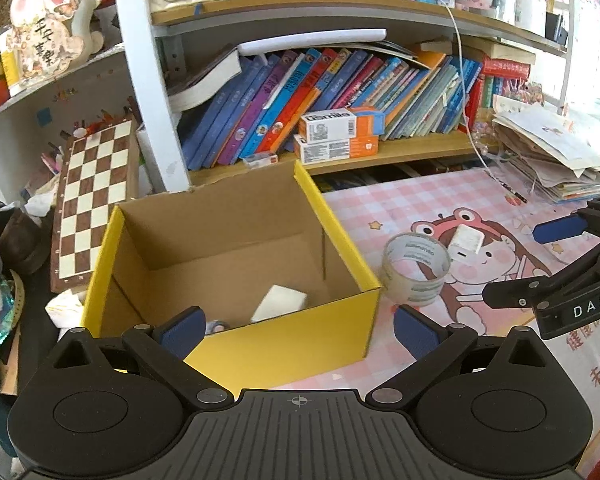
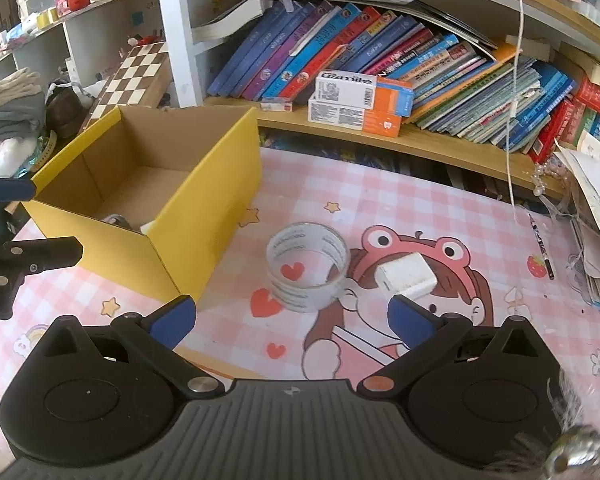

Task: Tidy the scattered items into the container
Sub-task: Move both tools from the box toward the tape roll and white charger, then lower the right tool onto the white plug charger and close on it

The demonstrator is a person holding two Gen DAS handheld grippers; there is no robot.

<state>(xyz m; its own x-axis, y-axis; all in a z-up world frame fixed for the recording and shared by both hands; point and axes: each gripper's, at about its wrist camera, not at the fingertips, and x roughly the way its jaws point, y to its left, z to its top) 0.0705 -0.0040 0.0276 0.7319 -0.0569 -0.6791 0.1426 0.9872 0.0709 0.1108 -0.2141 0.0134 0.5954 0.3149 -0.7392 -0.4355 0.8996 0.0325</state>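
Pink checked mat (image 2: 380, 208) below crowded bookshelves. Yellow box (image 2: 204, 200) at mat's left edge already holds a white block (image 1: 279, 303) and something small. Tape roll (image 2: 308, 266) and white cube (image 2: 406, 277) remain mid-mat. Left gripper (image 1: 296, 330) and right gripper (image 2: 292, 318) both spread, empty.

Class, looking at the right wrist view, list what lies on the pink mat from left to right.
yellow box → tape roll → white block → pencil
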